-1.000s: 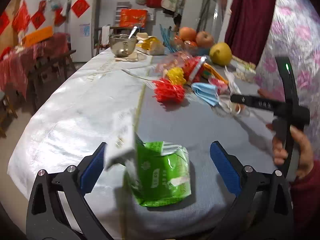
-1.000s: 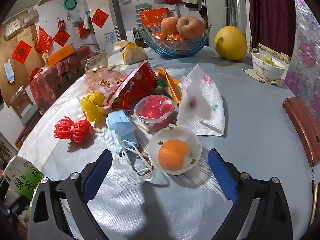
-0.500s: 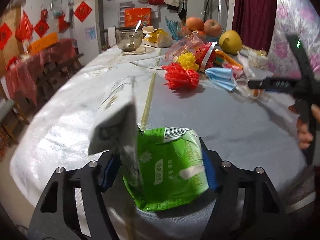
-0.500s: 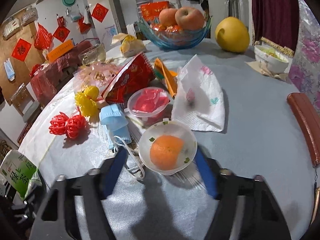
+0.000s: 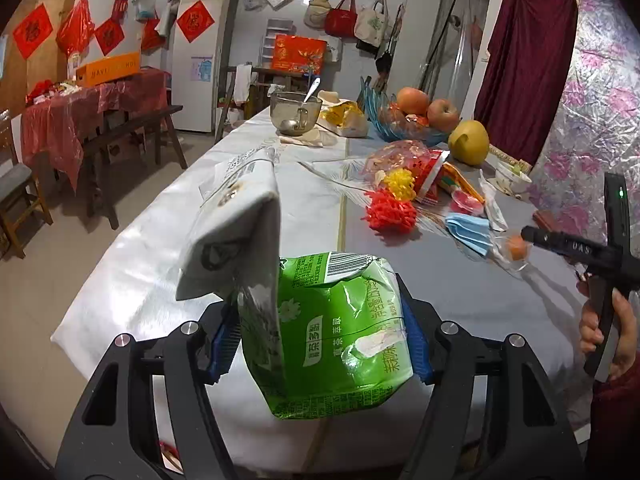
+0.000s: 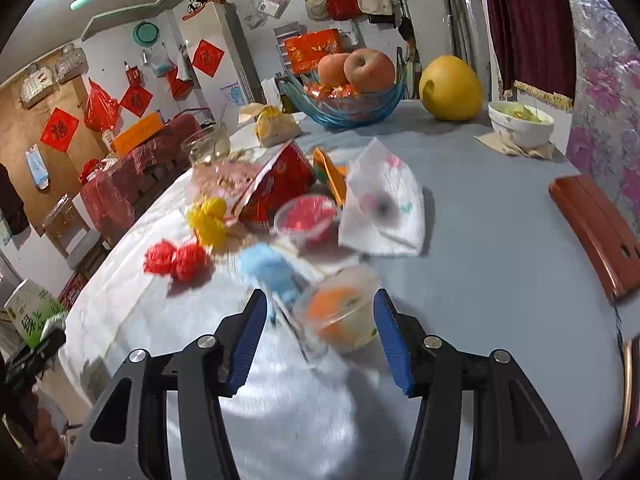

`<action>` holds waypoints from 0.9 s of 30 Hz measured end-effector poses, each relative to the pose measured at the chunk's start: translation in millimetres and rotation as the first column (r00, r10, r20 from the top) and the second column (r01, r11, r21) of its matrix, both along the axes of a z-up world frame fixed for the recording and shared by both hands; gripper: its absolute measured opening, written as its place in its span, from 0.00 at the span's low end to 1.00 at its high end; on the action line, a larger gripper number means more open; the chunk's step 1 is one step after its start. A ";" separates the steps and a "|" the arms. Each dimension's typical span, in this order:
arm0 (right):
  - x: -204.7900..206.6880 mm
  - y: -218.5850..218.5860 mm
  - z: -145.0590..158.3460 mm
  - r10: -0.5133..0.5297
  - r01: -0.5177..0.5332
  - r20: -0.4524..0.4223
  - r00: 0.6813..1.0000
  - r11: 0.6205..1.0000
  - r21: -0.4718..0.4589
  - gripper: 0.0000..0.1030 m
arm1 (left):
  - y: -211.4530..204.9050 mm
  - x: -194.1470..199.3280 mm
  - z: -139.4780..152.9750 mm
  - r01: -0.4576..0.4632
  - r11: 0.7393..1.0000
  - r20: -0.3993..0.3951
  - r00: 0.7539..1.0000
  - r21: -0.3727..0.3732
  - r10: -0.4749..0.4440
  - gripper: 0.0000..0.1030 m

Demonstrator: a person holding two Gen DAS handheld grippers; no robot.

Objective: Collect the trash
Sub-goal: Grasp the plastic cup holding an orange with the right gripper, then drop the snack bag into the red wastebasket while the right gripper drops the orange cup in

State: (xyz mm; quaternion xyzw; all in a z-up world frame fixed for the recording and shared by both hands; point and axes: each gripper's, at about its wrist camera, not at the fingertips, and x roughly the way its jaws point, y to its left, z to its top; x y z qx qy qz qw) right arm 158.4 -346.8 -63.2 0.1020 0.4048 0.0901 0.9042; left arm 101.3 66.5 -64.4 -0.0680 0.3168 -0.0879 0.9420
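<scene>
blue pads of the left gripper (image 5: 322, 338) are seen pressed against both sides of a crumpled green drink carton (image 5: 332, 332) in the left wrist view; the jaws have just been closing and are now clamped about half way in on it. the carton's torn white top flap (image 5: 236, 232) is folded up and to the left, and the carton is held clear of the grey tablecloth (image 5: 460, 292). further along the table a red pompom (image 5: 390, 211), a yellow pompom (image 5: 398, 178), a blue face mask (image 5: 468, 232) and a red snack bag (image 5: 430, 174) are laid near one another, with a glass bowl (image 5: 295, 114) and a blue fruit bowl (image 5: 404, 126) behind them. at the right edge a hand (image 5: 608, 328) is seen around the handle of the other tool. in the right wrist view, the right gripper (image 6: 320, 338) is shown with its jaws drawn part way in, having just been closing, around a clear plastic cup (image 6: 340, 312) with something orange inside. the cup is blurred and tilted; the right pad appears to be against it, while contact at the left pad cannot be told. just beside it the blue mask (image 6: 268, 268) is smeared by motion. a white napkin (image 6: 384, 208), a second clear cup with red contents (image 6: 306, 218) and a yellow pomelo (image 6: 450, 88) are left on the cloth beyond, and the green carton (image 6: 32, 312) is visible at the far left edge.
</scene>
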 end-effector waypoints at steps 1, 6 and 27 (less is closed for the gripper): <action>-5.5 -2.1 -0.1 -0.005 0.005 0.003 1.000 1.000 -0.011 0.53 | 0.0 -2.7 -0.5 0.002 1.000 -0.002 1.000 0.001 -0.002 0.64; -8.6 -11.2 -2.8 -0.034 0.034 -0.002 0.999 0.998 -0.047 0.54 | -3.3 -7.0 -3.2 0.005 1.000 -0.011 1.000 0.010 -0.004 0.64; 4.9 -19.8 -9.7 -0.083 0.083 0.008 0.997 0.996 -0.019 0.55 | 0.9 -2.1 -12.3 -0.019 1.000 -0.039 0.999 -0.018 0.018 0.64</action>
